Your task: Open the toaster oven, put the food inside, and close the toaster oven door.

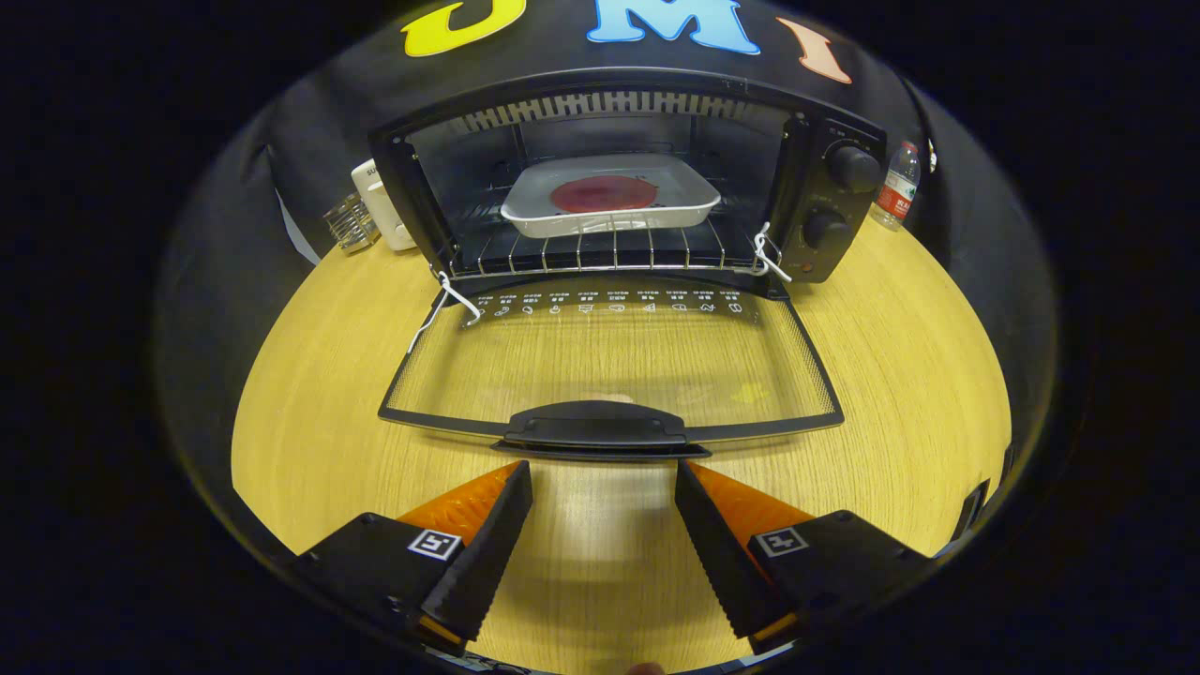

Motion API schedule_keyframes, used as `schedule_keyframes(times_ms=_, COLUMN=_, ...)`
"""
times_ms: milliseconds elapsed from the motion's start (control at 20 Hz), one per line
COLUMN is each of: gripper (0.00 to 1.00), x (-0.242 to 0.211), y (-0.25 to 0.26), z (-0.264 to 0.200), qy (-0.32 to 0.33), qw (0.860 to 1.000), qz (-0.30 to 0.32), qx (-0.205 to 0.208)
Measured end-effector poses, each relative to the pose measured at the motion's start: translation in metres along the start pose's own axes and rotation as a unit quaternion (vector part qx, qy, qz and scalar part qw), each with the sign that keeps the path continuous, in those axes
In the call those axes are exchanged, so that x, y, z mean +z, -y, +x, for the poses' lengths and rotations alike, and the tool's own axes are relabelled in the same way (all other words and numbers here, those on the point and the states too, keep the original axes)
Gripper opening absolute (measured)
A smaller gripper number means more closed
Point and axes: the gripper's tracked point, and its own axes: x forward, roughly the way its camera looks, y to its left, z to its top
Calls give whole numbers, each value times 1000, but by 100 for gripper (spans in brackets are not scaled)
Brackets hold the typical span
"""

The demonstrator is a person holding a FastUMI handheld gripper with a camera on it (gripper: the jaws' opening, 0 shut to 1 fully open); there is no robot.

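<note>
On the wooden table (881, 394) the toaster oven (619, 178) stands wide open, its glass door (609, 361) folded flat toward the camera, and the gripper (605, 473) sits just short of the door's handle (600, 427), fingers spread apart and holding nothing. The food is already in: a white square dish (609, 192) rests on the wire rack (600, 248), mid-cavity, with a flat dark-red round slice (603, 193) lying in its middle. So by the look of it only the closing is left, and here is where it could slip. The handle is low and shallow, lying close to the tabletop; fingers coming in too high would skid over it, too low and they catch the table edge of the door instead. A lift that goes off to one side could twist the door on its hinges, where thin white ties (450, 295) hang at either corner. Swing it up hard and the whole light oven may shove backward or jolt the dish on its rack. The dish itself looks glossy, rimmed, sitting level, well clear of the door's path.
</note>
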Motion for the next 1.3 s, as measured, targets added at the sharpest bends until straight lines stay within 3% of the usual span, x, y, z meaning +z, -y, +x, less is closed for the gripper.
schedule_keyframes(times_ms=350, gripper=98, x=1, y=1, z=7, qy=1, qw=999, qz=1, qx=-38)
schedule_keyframes(times_ms=1000, gripper=98, x=22, y=-3, z=-34, qy=66, qw=997, qz=19, qx=-18)
schedule_keyframes(times_ms=1300, gripper=98, x=52, y=-4, z=-63, qy=133, qw=991, qz=12, qx=-16)
